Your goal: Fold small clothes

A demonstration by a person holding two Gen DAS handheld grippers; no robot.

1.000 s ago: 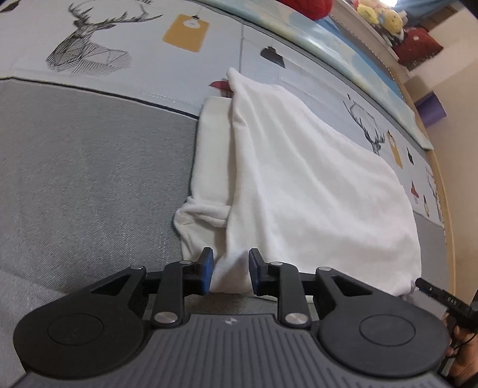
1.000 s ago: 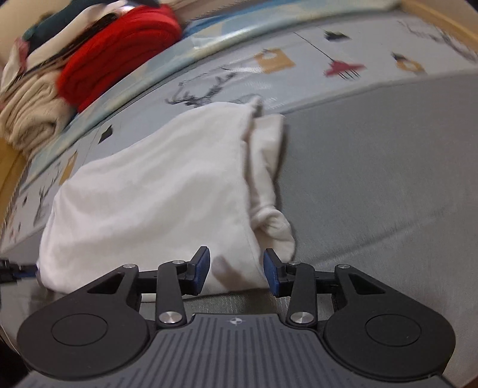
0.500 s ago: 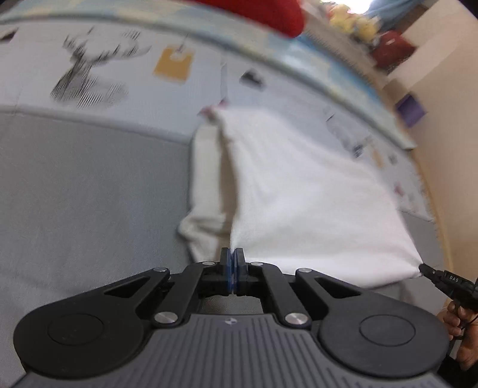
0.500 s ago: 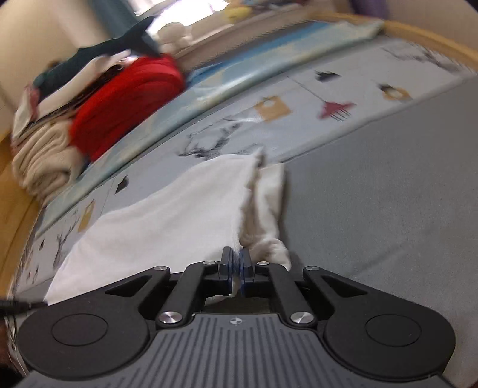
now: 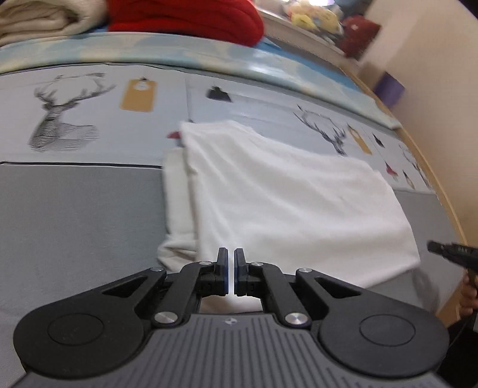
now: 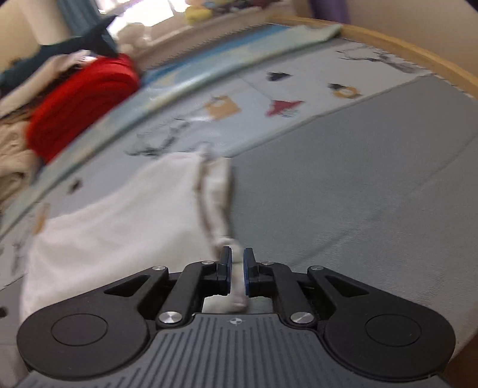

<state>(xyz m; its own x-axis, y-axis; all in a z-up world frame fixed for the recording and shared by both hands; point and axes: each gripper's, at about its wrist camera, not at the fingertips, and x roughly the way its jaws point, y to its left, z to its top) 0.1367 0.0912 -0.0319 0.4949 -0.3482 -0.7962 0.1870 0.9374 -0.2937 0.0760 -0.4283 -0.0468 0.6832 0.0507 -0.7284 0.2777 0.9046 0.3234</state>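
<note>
White garment (image 5: 286, 203): my left gripper (image 5: 230, 273) jaws clenched on near hem, right gripper (image 6: 237, 276) jaws clenched on sleeve, lower centre. Risk: thin pinch slips on lift; fold skews.

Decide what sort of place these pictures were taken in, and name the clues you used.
Probably a child's bedroom or playroom at home. A padded floor mat printed with deer drawings lies underfoot, folded blankets are stacked at its far edge, and soft toys sit on a ledge behind them.

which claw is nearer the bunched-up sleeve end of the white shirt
Right. The right claw is clamped on the bunched sleeve end. The left claw grips the white shirt at its near hem, with the sleeve end off to its left.
</note>
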